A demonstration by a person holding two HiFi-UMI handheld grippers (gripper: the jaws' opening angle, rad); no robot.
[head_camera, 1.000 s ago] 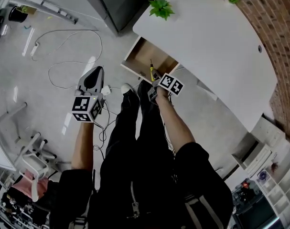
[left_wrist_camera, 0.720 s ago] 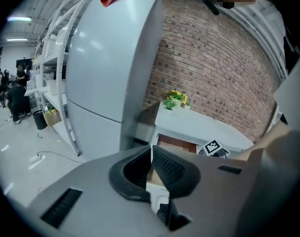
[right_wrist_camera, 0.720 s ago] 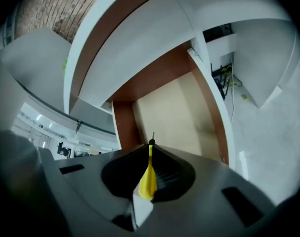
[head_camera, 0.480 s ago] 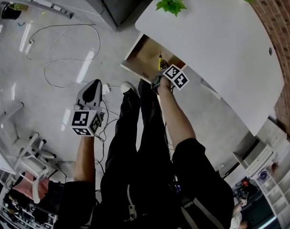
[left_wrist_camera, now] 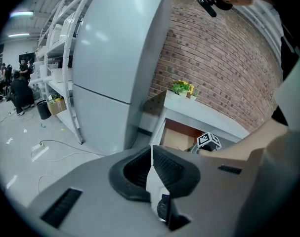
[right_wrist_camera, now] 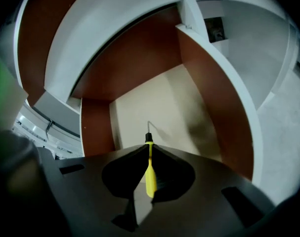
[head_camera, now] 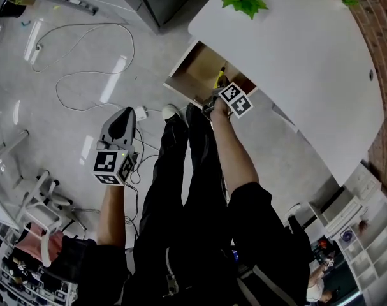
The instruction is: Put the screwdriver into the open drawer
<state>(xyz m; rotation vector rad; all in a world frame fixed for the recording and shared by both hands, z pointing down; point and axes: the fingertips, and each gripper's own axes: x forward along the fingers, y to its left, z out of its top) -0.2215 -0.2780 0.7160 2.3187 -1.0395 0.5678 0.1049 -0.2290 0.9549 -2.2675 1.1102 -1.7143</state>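
Compared to a second ago, the right gripper (head_camera: 216,92) has pushed further toward 12 o'clock in the head view, so the screwdriver (head_camera: 219,77) hangs deeper over the open drawer (head_camera: 196,69). Its jaws have just been closing and they're clamped on the yellow handle. The dark shaft pokes out over the drawer's pale bottom, but I can't tell if the tip touches it. The right arm (head_camera: 234,158) is stretched long from 6 toward 12, with the gripper tipped steeply down into the opening. The left gripper (head_camera: 124,112) has dropped a bit lower in frame. It's now at roughly 8 o'clock from the drawer and well apart from it, over bare floor (head_camera: 53,126). Its jaws are pressed together with nothing in them, nose aimed toward 12, forearm (head_camera: 110,215) straight behind it.
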